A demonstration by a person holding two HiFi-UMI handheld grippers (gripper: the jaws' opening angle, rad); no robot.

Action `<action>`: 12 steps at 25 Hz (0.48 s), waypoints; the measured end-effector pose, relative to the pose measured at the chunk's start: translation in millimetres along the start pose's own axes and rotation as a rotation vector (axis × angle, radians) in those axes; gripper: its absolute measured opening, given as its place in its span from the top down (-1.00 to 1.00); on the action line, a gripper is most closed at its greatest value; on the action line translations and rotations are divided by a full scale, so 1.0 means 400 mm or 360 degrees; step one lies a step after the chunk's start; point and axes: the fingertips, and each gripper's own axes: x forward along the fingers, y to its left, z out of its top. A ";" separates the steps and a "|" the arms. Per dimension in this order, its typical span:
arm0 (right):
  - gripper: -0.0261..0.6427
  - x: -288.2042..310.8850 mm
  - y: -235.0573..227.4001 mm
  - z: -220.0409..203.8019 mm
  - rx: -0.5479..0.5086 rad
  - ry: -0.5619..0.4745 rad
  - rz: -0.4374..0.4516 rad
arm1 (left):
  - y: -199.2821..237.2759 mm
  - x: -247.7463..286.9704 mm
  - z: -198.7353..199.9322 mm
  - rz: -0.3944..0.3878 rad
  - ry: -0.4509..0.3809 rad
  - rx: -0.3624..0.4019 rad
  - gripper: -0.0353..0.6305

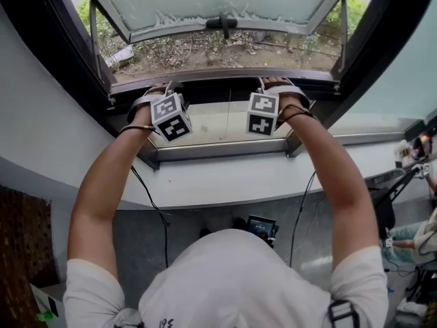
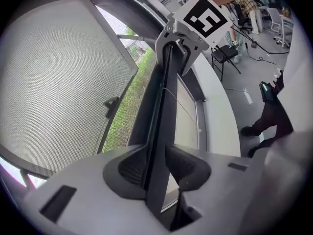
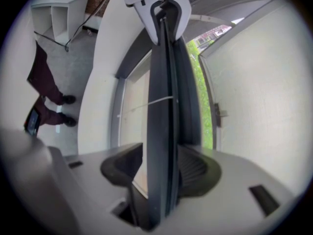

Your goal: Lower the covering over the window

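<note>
Window frame (image 1: 382, 39), dark metal, holds a frosted sash (image 1: 218, 2) swung outward. Inside that frame I see the covering's long dark rail (image 2: 157, 126) spanning side to side. My left gripper (image 2: 156, 168) and right gripper (image 3: 164, 168) have jaws clamped on it.

- A person (image 1: 232, 279) stands facing a window (image 1: 225, 74), both arms reaching to it.
- A bar (image 2: 164, 97) runs across the window opening from side to side.
- The left gripper (image 2: 156, 168) clamps the bar's left part and the right gripper (image 3: 161, 168) its right part, well apart, each with a pad on either side of the bar.
- Beyond the bar, the sash (image 1: 218, 2) swings outward, with a handle (image 1: 222, 23) at the middle of its edge.
- Plants (image 1: 225, 50) lie outside, under the sash.
- A sill (image 1: 225, 180) runs below the window, between it and the person.
- A shelf unit (image 3: 61, 13) stands on the floor to the person's left, and a chair (image 2: 225, 55) to the right.
</note>
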 end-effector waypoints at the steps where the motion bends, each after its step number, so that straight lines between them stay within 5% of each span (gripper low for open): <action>1: 0.28 0.000 0.000 0.000 0.0002 0.0003 0.0002 | 0.001 -0.001 -0.003 0.0001 -0.0001 -0.0008 0.52; 12: 0.28 -0.019 -0.016 -0.014 0.0077 0.0017 -0.0026 | 0.009 -0.011 -0.010 0.0007 -0.0021 -0.0065 0.52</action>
